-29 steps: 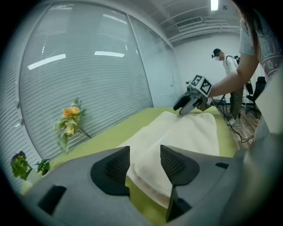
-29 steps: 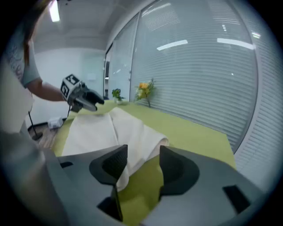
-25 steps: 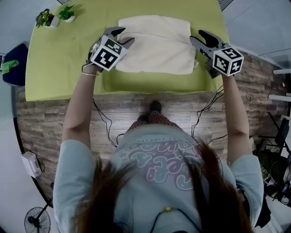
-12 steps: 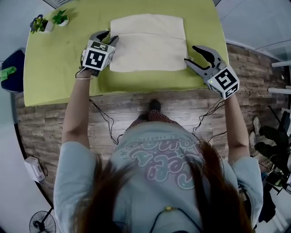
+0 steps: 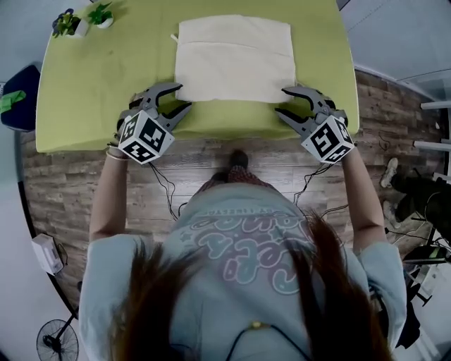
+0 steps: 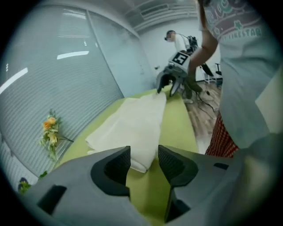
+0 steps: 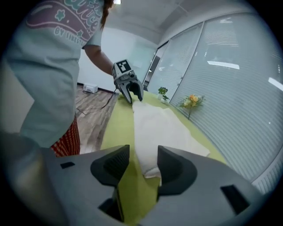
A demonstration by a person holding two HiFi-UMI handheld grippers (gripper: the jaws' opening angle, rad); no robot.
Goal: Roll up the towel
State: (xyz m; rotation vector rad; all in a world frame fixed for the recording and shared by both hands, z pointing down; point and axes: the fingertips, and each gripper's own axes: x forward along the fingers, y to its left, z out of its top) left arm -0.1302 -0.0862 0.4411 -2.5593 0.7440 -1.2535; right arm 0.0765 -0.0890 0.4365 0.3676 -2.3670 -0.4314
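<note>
A cream towel [image 5: 235, 60] lies folded flat on the green table [image 5: 106, 77]. My left gripper [image 5: 180, 97] hovers at the towel's near left corner with its jaws opening. In the left gripper view the towel [image 6: 132, 128] corner sits just past the tips of my left gripper [image 6: 144, 161], and no pad presses it. My right gripper [image 5: 287, 102] is at the near right corner, jaws closing. In the right gripper view the towel [image 7: 161, 128] corner lies ahead of my right gripper [image 7: 143, 163], untouched. Each gripper view shows the other gripper across the towel.
Two small potted plants [image 5: 102, 14] [image 5: 67, 22] stand at the table's far left corner. The table's near edge [image 5: 211, 141] runs just under both grippers, above a wood floor with cables [image 5: 165, 190]. A blue chair [image 5: 17, 106] stands left of the table.
Both grippers drew back from the towel's sides to its near corners by the table edge. The left jaws narrowed, then spread again. The towel now lies flat.
</note>
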